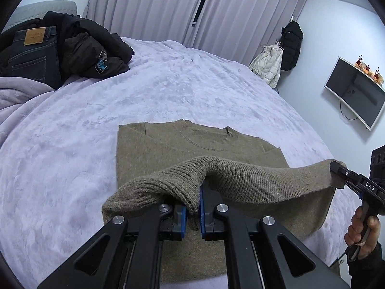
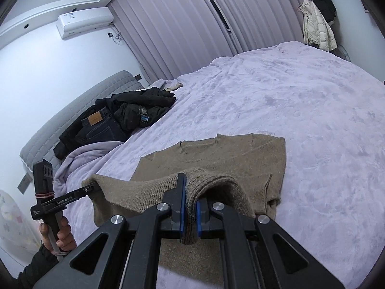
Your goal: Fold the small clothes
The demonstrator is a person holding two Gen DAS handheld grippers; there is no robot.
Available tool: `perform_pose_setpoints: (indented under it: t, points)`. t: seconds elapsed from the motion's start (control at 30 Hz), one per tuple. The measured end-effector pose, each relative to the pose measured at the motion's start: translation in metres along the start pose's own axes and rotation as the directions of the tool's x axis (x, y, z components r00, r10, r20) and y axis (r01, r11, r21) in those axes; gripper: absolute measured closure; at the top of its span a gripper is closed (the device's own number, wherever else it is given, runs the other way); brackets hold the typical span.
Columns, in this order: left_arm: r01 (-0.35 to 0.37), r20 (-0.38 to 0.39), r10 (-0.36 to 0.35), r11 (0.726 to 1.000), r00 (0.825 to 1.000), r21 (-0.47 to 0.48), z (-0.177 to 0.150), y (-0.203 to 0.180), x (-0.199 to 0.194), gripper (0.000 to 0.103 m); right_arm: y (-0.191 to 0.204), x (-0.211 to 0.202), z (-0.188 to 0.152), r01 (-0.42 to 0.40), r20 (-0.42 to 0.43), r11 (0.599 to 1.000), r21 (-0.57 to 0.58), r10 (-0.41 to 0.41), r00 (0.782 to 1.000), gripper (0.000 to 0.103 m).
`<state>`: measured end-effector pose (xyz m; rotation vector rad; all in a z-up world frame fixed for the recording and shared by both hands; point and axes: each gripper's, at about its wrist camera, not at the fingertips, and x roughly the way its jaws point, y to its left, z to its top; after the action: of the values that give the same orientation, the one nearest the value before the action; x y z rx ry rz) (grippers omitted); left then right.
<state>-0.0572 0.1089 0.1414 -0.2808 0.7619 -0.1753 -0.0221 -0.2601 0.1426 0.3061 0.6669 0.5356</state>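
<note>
- The left hand-held gripper [image 1: 192,213] is nearest in its own view, its blue-padded fingers [image 1: 182,221] pinching the ribbed hem of the tan sweater [image 1: 168,149].
- The right hand-held gripper [image 2: 190,216] likewise pinches the same ribbed hem, at the sweater's other lower corner; in the left wrist view its tip [image 1: 336,168] is clamped on that corner, with the person's right hand [image 1: 363,231] on the handle.
- In the right wrist view the left hand [image 2: 60,236] grips the other tool's handle, its tip buried in the knit.
- Between the 2 grippers the hem [image 1: 252,178] is lifted off the sweater and stretched in a sagging band above the sweater's body.
- The sweater's body lies flat on the lilac bed [image 1: 168,84], neckline on the far side from the grippers.
- Beyond the sweater, near the headboard [image 2: 79,110], lie dark jeans [image 1: 31,53] and a black jacket [image 1: 96,48], touching each other.
- Farthest from the sweater: curtains [image 1: 156,7], hanging coats [image 1: 276,60], a wall television [image 1: 356,91] and an air conditioner [image 2: 84,21].
</note>
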Motion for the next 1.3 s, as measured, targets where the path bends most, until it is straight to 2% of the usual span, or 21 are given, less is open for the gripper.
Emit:
perform_pose_setpoints:
  t: [0.13,0.3,0.47,0.53,0.6,0.63,0.67,0.7,0.77,0.8,0.83,0.93,1.0,1.07,1.1,1.13,1.17,1.2,1.23,1.3]
  points:
    - [-0.023,-0.028,0.022,1.000,0.999,-0.016,0.021,0.008,0.036,0.094,-0.016,0.034,0.015,0.037,-0.011,0.999,0.040,-0.037,0.999,0.096]
    - [-0.060,-0.101,0.054,0.997,0.993,-0.054,0.029,0.022,0.097,0.094,-0.029,0.088,0.022,0.151,-0.060,0.988,0.023,-0.150,0.987,0.096]
    - [-0.057,-0.189,0.027,0.987,0.982,-0.153,0.029,0.045,0.145,0.093,-0.054,0.132,0.026,0.173,-0.124,0.982,0.077,-0.162,0.979,0.096]
    - [-0.036,-0.216,-0.003,0.984,0.976,-0.176,0.030,0.051,0.156,0.092,-0.067,0.145,0.023,0.181,-0.156,0.976,0.124,-0.161,0.975,0.093]
    - [0.008,-0.205,-0.050,0.979,0.977,-0.203,0.034,0.056,0.158,0.059,-0.082,0.159,0.019,0.206,-0.200,0.961,0.183,-0.169,0.965,0.087]
    - [0.036,-0.172,-0.075,0.974,0.982,-0.223,0.037,0.059,0.154,0.019,-0.089,0.161,0.018,0.204,-0.207,0.953,0.222,-0.158,0.966,0.084]
    - [0.038,-0.128,-0.070,0.971,0.989,-0.236,0.040,0.061,0.148,0.000,-0.095,0.162,0.019,0.191,-0.199,0.947,0.259,-0.142,0.970,0.082]
    - [0.025,-0.084,-0.047,0.969,0.995,-0.246,0.043,0.062,0.142,0.000,-0.101,0.162,0.020,0.171,-0.185,0.938,0.303,-0.118,0.976,0.076]
    - [0.026,-0.055,-0.042,0.965,0.998,-0.262,0.047,0.066,0.130,0.000,-0.106,0.162,0.023,0.170,-0.173,0.925,0.340,-0.116,0.978,0.054]
    - [0.038,-0.052,-0.055,0.960,0.997,-0.277,0.048,0.069,0.126,0.000,-0.105,0.160,0.026,0.183,-0.162,0.923,0.338,-0.134,0.978,0.034]
    - [0.050,-0.051,-0.067,0.957,0.996,-0.285,0.048,0.071,0.120,0.000,-0.103,0.153,0.028,0.204,-0.144,0.923,0.326,-0.165,0.976,0.025]
    - [0.070,-0.045,-0.085,0.962,0.995,-0.263,0.040,0.071,0.101,0.000,-0.097,0.127,0.033,0.235,-0.079,0.925,0.299,-0.221,0.972,0.024]
    - [0.035,-0.068,-0.049,0.979,0.996,-0.200,0.035,0.061,0.098,0.000,-0.089,0.107,0.034,0.221,-0.024,0.937,0.269,-0.223,0.975,0.024]
    - [-0.104,-0.093,0.099,0.993,0.991,-0.052,0.031,0.042,0.102,0.000,-0.070,0.105,0.034,0.217,-0.043,0.964,0.151,-0.213,0.976,0.024]
    - [-0.170,-0.092,0.170,0.985,0.981,0.010,0.030,0.036,0.104,0.000,-0.058,0.111,0.034,0.273,-0.080,0.961,0.048,-0.269,0.960,0.024]
    - [-0.201,-0.101,0.206,0.978,0.973,0.054,0.030,0.034,0.109,0.000,-0.050,0.117,0.034,0.337,-0.101,0.941,-0.043,-0.340,0.935,0.024]
    - [-0.184,-0.122,0.191,0.981,0.974,0.066,0.032,0.039,0.114,0.000,-0.043,0.125,0.034,0.402,-0.112,0.904,-0.145,-0.418,0.901,0.024]
    - [-0.147,-0.151,0.154,0.988,0.976,0.056,0.035,0.046,0.120,0.000,-0.041,0.131,0.036,0.414,-0.117,0.885,-0.212,-0.444,0.888,0.024]
    - [-0.102,-0.190,0.106,0.994,0.976,0.030,0.038,0.057,0.128,0.000,-0.043,0.135,0.038,0.399,-0.123,0.885,-0.241,-0.436,0.891,0.024]
    - [-0.099,-0.237,0.087,0.994,0.968,-0.037,0.045,0.078,0.145,0.000,-0.055,0.149,0.046,0.349,-0.173,0.905,-0.245,-0.395,0.902,0.024]
